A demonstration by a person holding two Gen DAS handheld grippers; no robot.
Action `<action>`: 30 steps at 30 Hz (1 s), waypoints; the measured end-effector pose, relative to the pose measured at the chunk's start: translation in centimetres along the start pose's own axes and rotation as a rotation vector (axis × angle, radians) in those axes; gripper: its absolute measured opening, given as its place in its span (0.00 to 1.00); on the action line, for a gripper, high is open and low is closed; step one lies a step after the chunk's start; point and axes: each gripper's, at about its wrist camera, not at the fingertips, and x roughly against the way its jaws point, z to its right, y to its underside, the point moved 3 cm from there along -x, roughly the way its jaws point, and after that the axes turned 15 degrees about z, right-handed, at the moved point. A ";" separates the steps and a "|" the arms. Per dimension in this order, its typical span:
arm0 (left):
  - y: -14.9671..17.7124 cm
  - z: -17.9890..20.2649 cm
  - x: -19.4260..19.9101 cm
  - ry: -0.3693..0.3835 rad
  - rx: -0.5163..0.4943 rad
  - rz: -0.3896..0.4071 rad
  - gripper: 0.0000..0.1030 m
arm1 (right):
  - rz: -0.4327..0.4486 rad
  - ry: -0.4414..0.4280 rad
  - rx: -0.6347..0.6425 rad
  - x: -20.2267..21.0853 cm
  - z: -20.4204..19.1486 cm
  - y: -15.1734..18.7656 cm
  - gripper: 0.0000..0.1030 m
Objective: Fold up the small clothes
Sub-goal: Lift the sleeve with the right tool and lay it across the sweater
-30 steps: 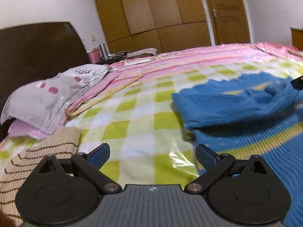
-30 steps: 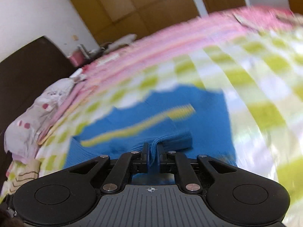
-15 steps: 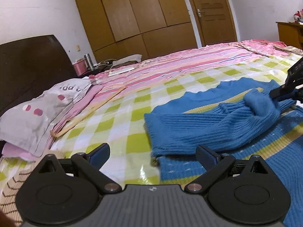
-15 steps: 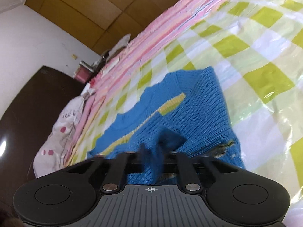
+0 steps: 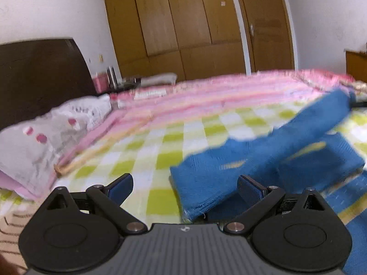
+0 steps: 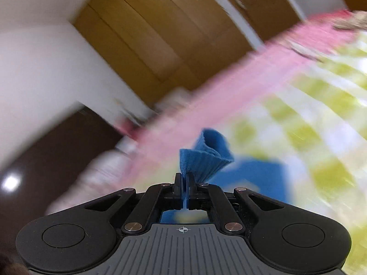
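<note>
1. The right gripper [image 6: 183,178] has its jaws pressed almost together on a ribbed cuff of the blue sweater [image 6: 204,158], which fans out past the fingertips
2. That gripper's jaws have just been closing, with the knit cloth between them
3. In the left wrist view a sleeve of the blue sweater [image 5: 270,160] rises off the bed [image 5: 165,151] toward the right edge, while its body lies on the green-and-white check cover on the bed's right part
4. The left gripper [image 5: 183,185] stands wide open and holds nothing; the sweater's near hem lies just beyond and between its fingers, not pinched
5. A grey pillow [image 5: 45,137] lies by the dark headboard [image 5: 41,73] at the bed's left end
6. Both views are blurred
</note>
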 end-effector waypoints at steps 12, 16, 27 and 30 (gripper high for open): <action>0.9 0.6 -0.6 0.025 -0.051 -0.064 1.00 | -0.091 0.151 0.052 0.3 3.5 2.3 0.08; -0.1 1.4 -1.4 0.020 -0.052 -0.032 1.00 | -0.062 0.157 0.149 0.0 2.2 1.7 0.08; 2.8 2.3 -4.4 0.016 -0.107 -0.195 1.00 | -0.209 0.219 0.269 -2.8 2.3 3.4 0.11; 2.7 1.6 -3.2 0.010 -0.089 -0.172 1.00 | -0.185 0.205 0.296 -1.7 1.7 3.0 0.12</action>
